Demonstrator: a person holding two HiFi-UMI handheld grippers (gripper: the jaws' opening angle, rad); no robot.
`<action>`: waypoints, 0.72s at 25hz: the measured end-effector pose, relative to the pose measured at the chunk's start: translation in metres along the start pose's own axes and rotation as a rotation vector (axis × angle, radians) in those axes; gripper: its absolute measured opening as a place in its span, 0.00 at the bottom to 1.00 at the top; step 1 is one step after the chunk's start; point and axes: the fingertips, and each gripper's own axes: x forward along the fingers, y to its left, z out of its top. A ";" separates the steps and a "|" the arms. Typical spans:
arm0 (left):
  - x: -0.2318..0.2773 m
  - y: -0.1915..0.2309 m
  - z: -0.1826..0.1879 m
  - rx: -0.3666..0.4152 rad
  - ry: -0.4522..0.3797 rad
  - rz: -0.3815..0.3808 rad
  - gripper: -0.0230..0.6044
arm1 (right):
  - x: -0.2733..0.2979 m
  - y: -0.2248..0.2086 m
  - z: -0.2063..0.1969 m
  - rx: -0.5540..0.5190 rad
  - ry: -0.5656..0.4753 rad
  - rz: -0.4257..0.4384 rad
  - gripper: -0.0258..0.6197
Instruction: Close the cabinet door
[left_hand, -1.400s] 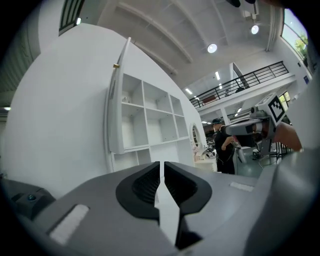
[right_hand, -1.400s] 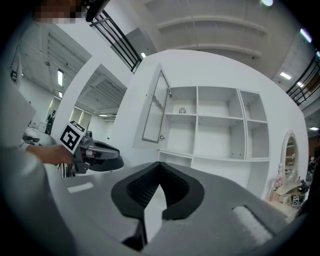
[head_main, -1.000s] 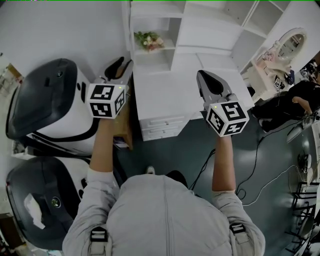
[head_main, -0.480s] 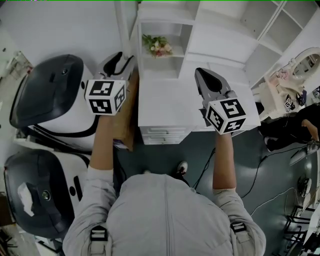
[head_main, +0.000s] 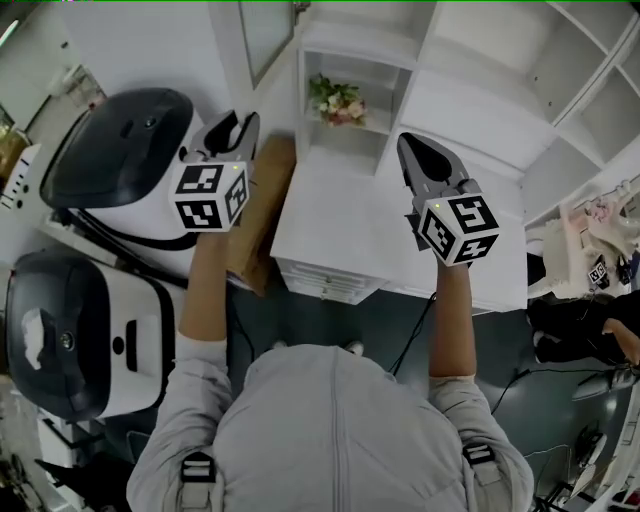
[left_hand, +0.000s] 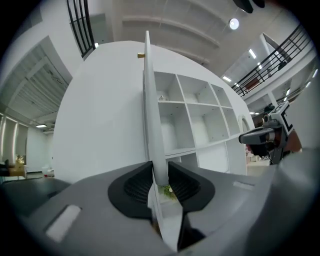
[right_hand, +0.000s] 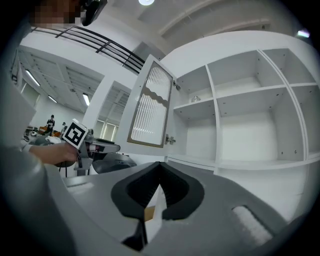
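The white cabinet door with a ribbed glass panel stands swung out from the open shelving. In the left gripper view I see the door edge-on, its lower end running down between the jaws. My left gripper has just been closing, and its pads now sit against both sides of that edge with no gap showing. In the right gripper view the left gripper reaches the door's lower corner. My right gripper hovers over the white desk top, shut and holding nothing.
Two large white-and-black machines stand at the left. A brown cardboard box is wedged beside the desk. Flowers sit in a low shelf bay. Drawers face me, and a cable trails on the floor.
The head view has swung left, so the cabinet and desk slid right and the door came into sight at the top. Both grippers advanced, and the left one now sits at the door's edge.
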 end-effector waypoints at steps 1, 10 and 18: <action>0.001 -0.001 0.001 -0.009 -0.003 0.019 0.19 | 0.001 -0.004 -0.002 0.002 -0.001 0.017 0.04; 0.006 -0.026 0.006 -0.058 -0.024 0.150 0.17 | -0.003 -0.038 -0.012 0.012 -0.018 0.137 0.04; 0.024 -0.074 0.012 -0.062 -0.046 0.108 0.21 | -0.017 -0.070 -0.020 0.023 -0.030 0.155 0.04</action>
